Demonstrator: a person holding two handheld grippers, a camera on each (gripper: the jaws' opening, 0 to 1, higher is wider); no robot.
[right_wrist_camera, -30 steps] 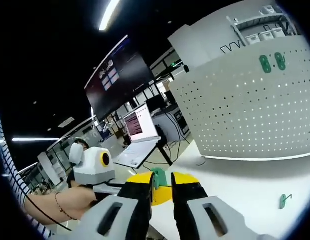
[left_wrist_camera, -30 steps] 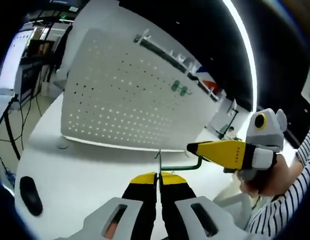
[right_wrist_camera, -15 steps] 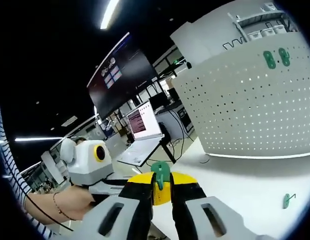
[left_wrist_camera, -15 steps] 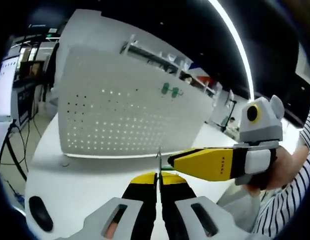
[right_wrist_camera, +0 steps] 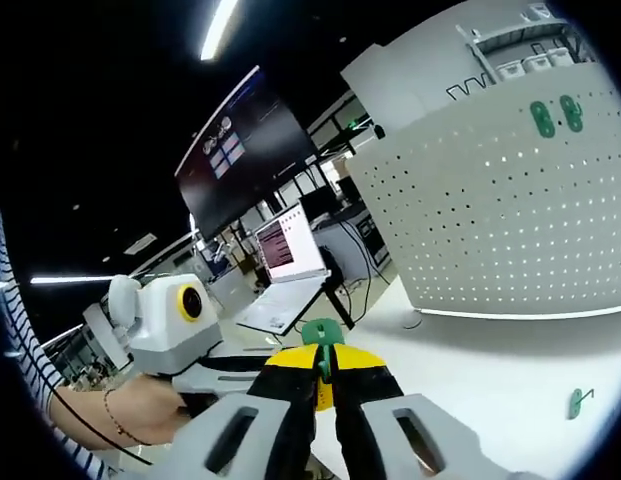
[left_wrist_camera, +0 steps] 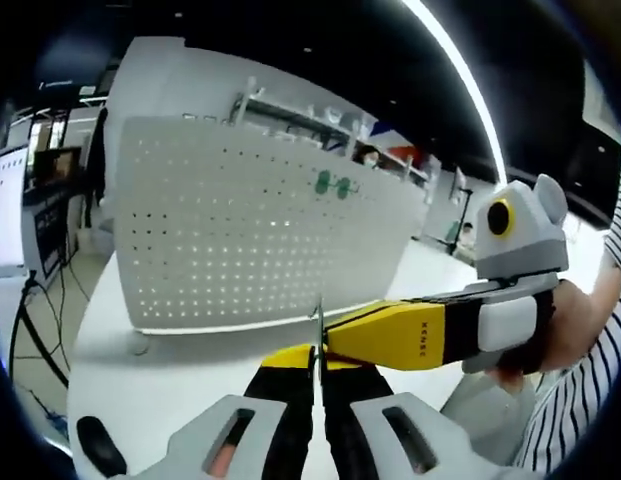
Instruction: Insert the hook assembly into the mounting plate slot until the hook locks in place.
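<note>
The left gripper [left_wrist_camera: 317, 352] pinches a thin metal hook wire [left_wrist_camera: 319, 318] between closed jaws. The right gripper [right_wrist_camera: 322, 362] is clamped on a green plastic mounting plate [right_wrist_camera: 321, 340]. Both are before the white perforated pegboard [right_wrist_camera: 510, 215]; the small dark lettering on the right gripper's yellow jaw is too small to read.

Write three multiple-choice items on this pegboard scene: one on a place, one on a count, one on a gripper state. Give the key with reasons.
1. Where does the loose green hook lie?
A. on the white table
B. hung on the board
C. on the laptop

2. How many green pieces sit side by side high on the pegboard?
A. one
B. two
C. four

3. How do the right gripper's jaws stand?
A. wide open
B. shut on a green hook piece
C. shut on a cable

Key: 1 A, it rests on the table below the board. 2 B, the pair shows near the top edge. 3 B, the green hook piece pokes out between the closed yellow tips.
</note>
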